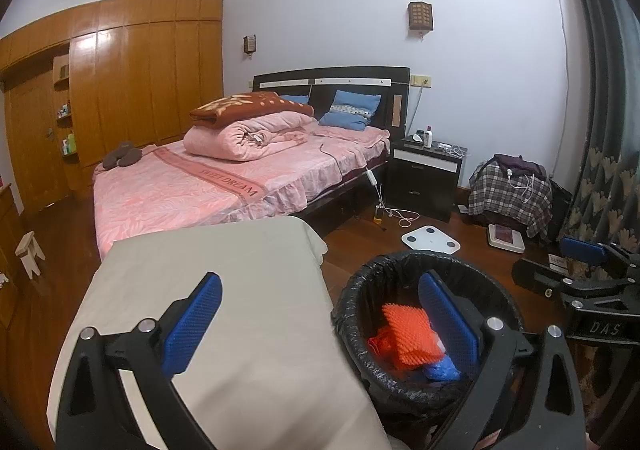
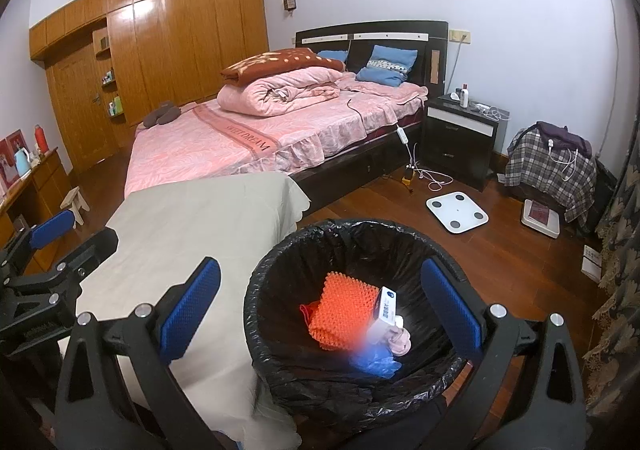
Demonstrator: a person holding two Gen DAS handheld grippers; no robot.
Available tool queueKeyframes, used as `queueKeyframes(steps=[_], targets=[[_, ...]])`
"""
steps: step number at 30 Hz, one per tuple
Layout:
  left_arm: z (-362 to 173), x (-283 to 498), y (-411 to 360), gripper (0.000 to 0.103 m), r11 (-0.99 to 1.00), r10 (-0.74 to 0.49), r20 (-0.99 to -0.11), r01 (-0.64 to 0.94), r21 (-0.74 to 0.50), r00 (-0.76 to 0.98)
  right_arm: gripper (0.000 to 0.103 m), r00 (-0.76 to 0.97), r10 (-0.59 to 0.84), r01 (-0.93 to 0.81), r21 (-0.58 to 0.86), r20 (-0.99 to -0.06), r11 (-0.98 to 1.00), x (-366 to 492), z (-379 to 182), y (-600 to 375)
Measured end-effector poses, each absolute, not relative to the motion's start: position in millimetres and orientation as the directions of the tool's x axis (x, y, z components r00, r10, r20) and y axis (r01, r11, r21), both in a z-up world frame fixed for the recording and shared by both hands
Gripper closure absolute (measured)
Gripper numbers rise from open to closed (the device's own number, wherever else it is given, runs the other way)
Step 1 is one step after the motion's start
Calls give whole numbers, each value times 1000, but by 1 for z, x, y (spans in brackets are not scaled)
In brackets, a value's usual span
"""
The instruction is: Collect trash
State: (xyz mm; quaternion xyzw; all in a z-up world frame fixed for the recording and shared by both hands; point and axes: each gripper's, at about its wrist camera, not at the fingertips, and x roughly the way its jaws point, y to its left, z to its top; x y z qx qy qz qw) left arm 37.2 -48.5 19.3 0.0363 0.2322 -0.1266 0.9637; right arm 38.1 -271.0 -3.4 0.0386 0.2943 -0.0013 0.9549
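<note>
A: How do the left fingers (image 1: 316, 324) stand?

B: Spread wide, with nothing between the blue pads. The left pad hangs over the bench (image 1: 224, 290), which is covered in a beige cloth; the right pad sits over the mouth of the bin (image 1: 352, 306).

A: And the right fingers (image 2: 320, 308)?

B: Also wide apart and holding nothing. The bin (image 2: 256, 298) lies almost wholly between them, its black liner folded over the rim; the left pad is over the edge of the bench (image 2: 192, 226).

A: Where is the trash?

B: In the bin. An orange mesh piece (image 2: 342, 312) lies between the right fingers, nearer the middle. Just right of it a small white box (image 2: 385, 310) stands tilted, a barcode showing on its side. A pink crumpled scrap (image 2: 398, 340) touches the box's lower end, and a blue crumpled piece (image 2: 376, 364) lies below both, partly blurred. From the left wrist view the orange mesh (image 1: 410, 336) and the blue piece (image 1: 442, 368) show just left of the right pad; the box is hidden there.

A: Anything beyond the fingers?

B: A bed (image 2: 248, 138) with pink covers, and a white scale (image 2: 456, 212) on the wooden floor, well apart from the bin.
</note>
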Motion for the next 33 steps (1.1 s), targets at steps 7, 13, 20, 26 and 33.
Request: queueKeyframes(steps=[7, 13, 20, 26, 33], targets=[[20, 38, -46, 6, 966, -226, -455, 258, 10, 862, 5, 827, 20, 25, 73, -562, 997, 38, -4, -271], [20, 38, -46, 6, 966, -224, -455, 257, 10, 862, 5, 826, 20, 25, 73, -563, 997, 38, -3, -270], [20, 38, -46, 6, 966, -225, -455, 257, 9, 862, 5, 826, 20, 25, 73, -563, 997, 38, -4, -271], [20, 38, -46, 6, 966, -225, -455, 257, 9, 861, 5, 826, 20, 25, 72, -563, 997, 38, -4, -269], [20, 38, -45, 6, 967, -223, -456, 256, 10, 862, 5, 826, 20, 25, 73, -564, 997, 38, -4, -269]])
